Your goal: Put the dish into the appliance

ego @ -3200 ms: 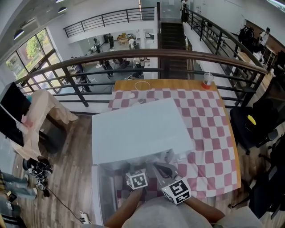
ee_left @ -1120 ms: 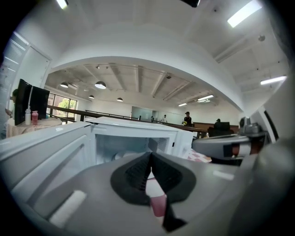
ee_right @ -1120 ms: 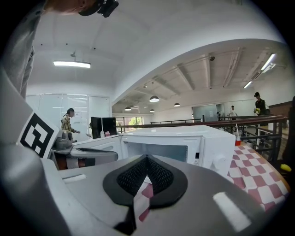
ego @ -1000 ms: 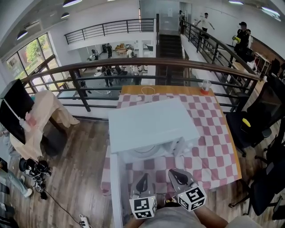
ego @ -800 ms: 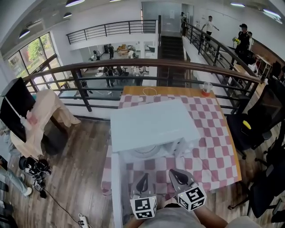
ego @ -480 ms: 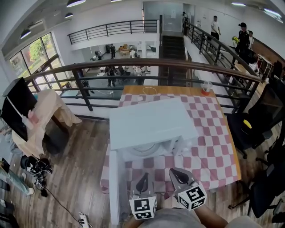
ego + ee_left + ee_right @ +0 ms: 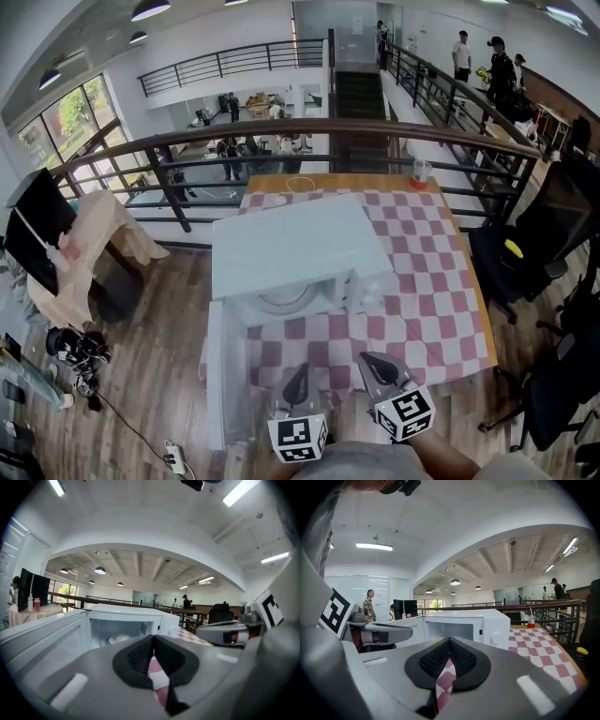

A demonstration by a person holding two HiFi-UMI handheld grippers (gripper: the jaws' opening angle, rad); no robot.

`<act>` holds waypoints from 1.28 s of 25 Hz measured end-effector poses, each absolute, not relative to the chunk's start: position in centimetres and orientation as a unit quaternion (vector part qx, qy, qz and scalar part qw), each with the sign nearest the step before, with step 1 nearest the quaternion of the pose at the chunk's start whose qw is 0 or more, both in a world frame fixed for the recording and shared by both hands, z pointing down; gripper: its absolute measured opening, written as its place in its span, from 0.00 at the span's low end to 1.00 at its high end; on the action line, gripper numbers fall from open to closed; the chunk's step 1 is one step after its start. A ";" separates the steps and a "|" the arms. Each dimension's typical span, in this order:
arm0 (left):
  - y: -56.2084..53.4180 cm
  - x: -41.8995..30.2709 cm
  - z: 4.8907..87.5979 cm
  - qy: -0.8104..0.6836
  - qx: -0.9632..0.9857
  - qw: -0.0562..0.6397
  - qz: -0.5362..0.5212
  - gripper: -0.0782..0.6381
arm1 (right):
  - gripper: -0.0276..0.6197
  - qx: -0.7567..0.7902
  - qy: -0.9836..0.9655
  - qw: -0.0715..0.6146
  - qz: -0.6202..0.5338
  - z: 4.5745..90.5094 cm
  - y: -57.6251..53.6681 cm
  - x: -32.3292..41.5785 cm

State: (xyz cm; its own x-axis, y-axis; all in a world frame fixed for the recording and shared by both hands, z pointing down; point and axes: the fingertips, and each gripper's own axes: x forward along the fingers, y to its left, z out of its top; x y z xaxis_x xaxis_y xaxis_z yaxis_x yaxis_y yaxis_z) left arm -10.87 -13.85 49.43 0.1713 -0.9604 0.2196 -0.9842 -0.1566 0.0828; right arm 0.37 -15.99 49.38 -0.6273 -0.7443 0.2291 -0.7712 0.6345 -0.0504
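Well, your left gripper [image 7: 299, 377] and right gripper [image 7: 372, 364] are both closed on nothing, and the dish [image 7: 282, 300] sits inside the microwave [image 7: 291, 246]. Its door [image 7: 217, 375] stands wide open; a glancing push could slip off or shift the microwave.

Counted one microwave [image 7: 286, 248] at 12 o'clock, one dish [image 7: 284, 300] inside. One cup [image 7: 421, 172] at 1 o'clock. One checked cloth [image 7: 431, 291]. Two grippers at 6 o'clock: left gripper [image 7: 301, 369], right gripper [image 7: 365, 358]. Two people at 1 o'clock: person in white [image 7: 460, 52], person in black [image 7: 497, 64].
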 end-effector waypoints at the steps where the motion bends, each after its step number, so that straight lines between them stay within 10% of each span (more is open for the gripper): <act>1: -13.4 -10.3 49.5 -0.640 0.759 0.103 0.058 0.12 | 0.04 0.423 -0.898 0.092 0.073 49.5 -15.5 1.0; 32: 5.4 0.2 50.1 -0.654 0.748 0.090 0.067 0.12 | 0.04 0.435 -0.896 0.070 0.060 49.3 1.4 15.3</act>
